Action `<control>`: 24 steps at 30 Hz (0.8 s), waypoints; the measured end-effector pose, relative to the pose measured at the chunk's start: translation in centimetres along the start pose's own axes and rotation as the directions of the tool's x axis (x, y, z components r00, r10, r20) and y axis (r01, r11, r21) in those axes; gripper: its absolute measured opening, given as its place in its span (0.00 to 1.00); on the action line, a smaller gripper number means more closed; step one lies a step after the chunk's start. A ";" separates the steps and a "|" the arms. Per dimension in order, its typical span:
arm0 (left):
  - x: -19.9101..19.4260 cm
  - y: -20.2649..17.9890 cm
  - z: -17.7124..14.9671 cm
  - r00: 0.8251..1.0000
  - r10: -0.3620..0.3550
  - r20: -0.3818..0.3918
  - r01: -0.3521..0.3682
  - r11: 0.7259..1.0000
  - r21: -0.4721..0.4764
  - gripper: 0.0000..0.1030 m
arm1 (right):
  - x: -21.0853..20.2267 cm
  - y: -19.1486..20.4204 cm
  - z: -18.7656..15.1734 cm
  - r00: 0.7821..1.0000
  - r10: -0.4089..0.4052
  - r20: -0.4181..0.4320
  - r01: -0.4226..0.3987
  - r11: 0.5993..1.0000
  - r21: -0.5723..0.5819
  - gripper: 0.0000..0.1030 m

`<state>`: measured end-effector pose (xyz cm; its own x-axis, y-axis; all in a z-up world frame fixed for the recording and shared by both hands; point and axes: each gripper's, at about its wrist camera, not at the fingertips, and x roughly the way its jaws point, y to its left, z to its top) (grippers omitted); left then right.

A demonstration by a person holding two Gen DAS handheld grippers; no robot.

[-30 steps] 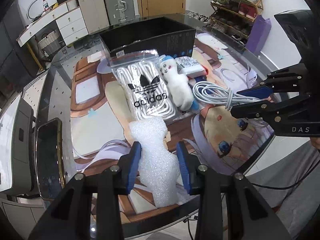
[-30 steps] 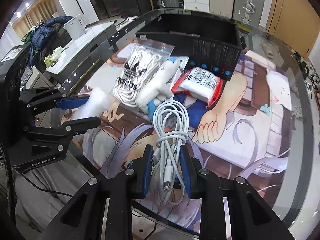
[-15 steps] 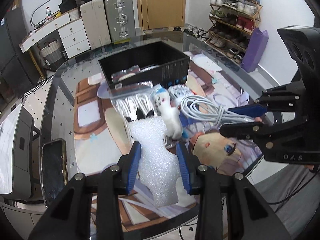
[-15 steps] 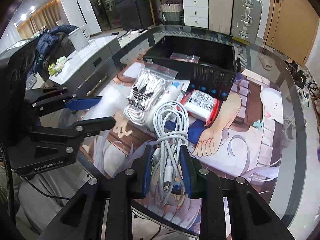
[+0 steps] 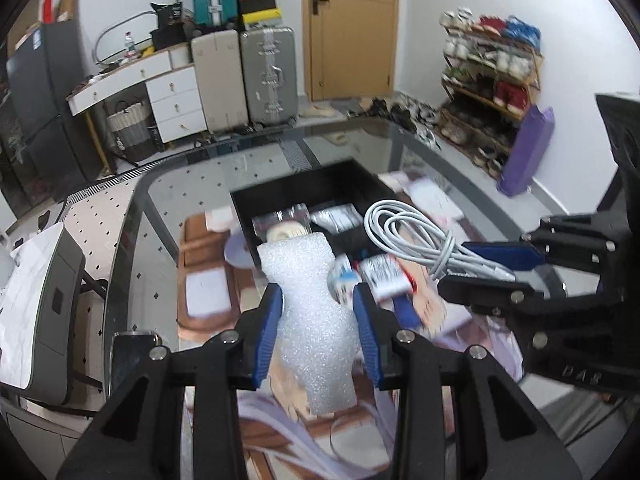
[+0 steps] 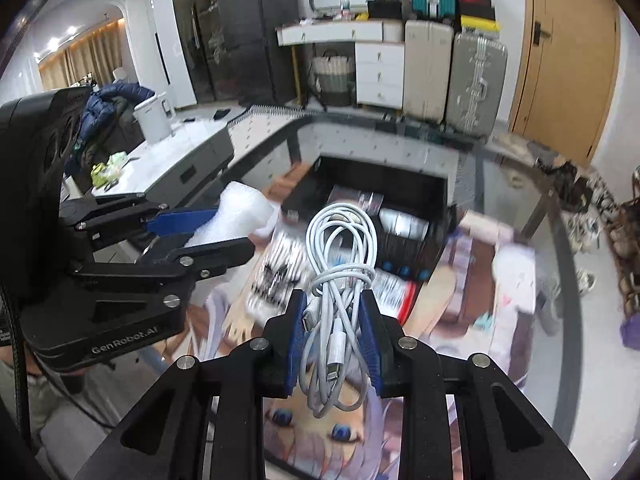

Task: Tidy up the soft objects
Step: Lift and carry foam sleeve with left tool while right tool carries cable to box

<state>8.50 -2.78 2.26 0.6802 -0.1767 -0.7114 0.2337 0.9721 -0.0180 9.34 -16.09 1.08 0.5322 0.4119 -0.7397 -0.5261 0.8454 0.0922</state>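
My left gripper (image 5: 318, 300) is shut on a white foam piece (image 5: 316, 320) and holds it in the air in front of the black box (image 5: 280, 196). It also shows in the right wrist view (image 6: 240, 216). My right gripper (image 6: 334, 312) is shut on a coiled white cable (image 6: 340, 264), also lifted; the cable shows in the left wrist view (image 5: 412, 236) at the right. The black box (image 6: 400, 184) holds a few packets. A white plush toy (image 5: 344, 276) and a red-edged packet (image 5: 386, 276) lie on the mat below, blurred.
An adidas bag of white laces (image 6: 276, 268) lies on the printed mat (image 6: 480, 288) on the glass table (image 5: 192, 184). A phone (image 5: 132, 344) lies at the table's left edge. Suitcases, drawers and a shoe rack stand beyond the table.
Both grippers have risen well above the table with the foam and the cable and tilted up toward the black box. The items on the mat now sit lower in view.
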 end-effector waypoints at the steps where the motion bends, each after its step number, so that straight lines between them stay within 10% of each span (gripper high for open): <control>1: 0.2 0.2 0.4 1.000 0.002 0.008 -0.001 1.000 -0.009 0.34 | 0.0 -0.1 0.4 1.000 -0.002 0.008 0.002 1.000 0.006 0.26; 24: 7.8 4.4 5.5 0.994 0.079 0.070 -0.063 0.977 -0.204 0.34 | 7.2 -6.3 7.0 0.986 -0.059 0.158 0.030 0.984 0.178 0.26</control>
<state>18.66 -0.72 0.48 0.7432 -0.1099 -0.6599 0.0439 0.9923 -0.1158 21.13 -16.09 -0.11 0.6600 0.4101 -0.6295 -0.3838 0.9043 0.1868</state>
